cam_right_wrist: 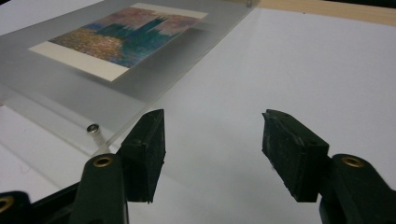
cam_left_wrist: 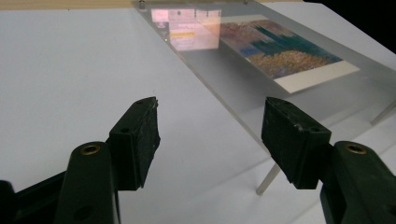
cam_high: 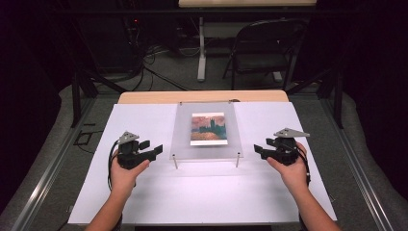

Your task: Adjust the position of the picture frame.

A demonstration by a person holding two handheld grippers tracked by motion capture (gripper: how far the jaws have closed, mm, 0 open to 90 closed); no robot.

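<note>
The clear acrylic frame (cam_high: 207, 131) stood on short metal legs mid-surface, its painted print (cam_high: 209, 128) facing up. Left tool (cam_high: 153, 150) and right tool (cam_high: 260, 150) flanked it (wide open, empty), seemingly poised to grip opposite edges.

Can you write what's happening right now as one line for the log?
left gripper: open, empty | right gripper: open, empty | clear plate: on pegs, picture on it, untouched
</note>
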